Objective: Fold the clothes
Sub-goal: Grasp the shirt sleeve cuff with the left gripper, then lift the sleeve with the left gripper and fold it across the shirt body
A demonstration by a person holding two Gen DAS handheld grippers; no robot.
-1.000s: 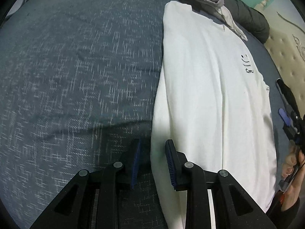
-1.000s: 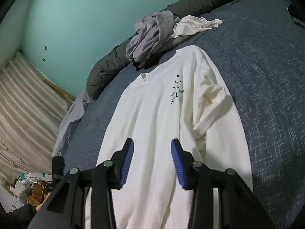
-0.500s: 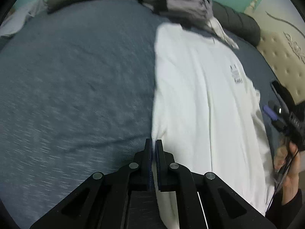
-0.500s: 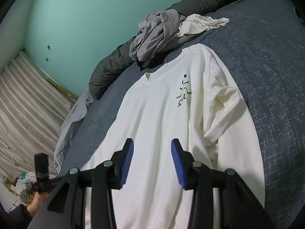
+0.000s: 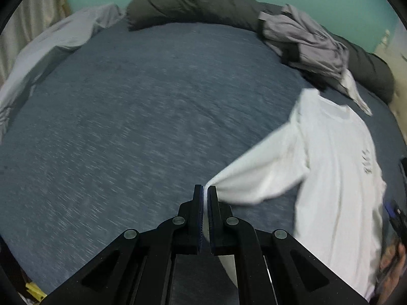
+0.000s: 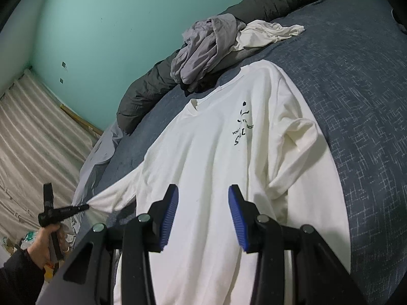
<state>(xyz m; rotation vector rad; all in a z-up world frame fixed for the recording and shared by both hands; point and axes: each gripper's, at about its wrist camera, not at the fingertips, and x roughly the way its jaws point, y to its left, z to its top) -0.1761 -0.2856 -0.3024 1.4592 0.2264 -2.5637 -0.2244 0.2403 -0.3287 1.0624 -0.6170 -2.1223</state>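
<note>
White long-sleeved cotton shirt (image 6: 229,157): left gripper (image 5: 205,193) had newly clamped its cuff (image 5: 216,181), drawing sleeve outward; right gripper (image 6: 202,198) half-open, empty.

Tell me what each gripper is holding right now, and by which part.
The left gripper pinches the white shirt by its sleeve end; the right gripper holds nothing.

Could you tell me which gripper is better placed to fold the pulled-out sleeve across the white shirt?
Left: the left gripper is shut on the sleeve end; the right gripper is open, holding nothing.
</note>
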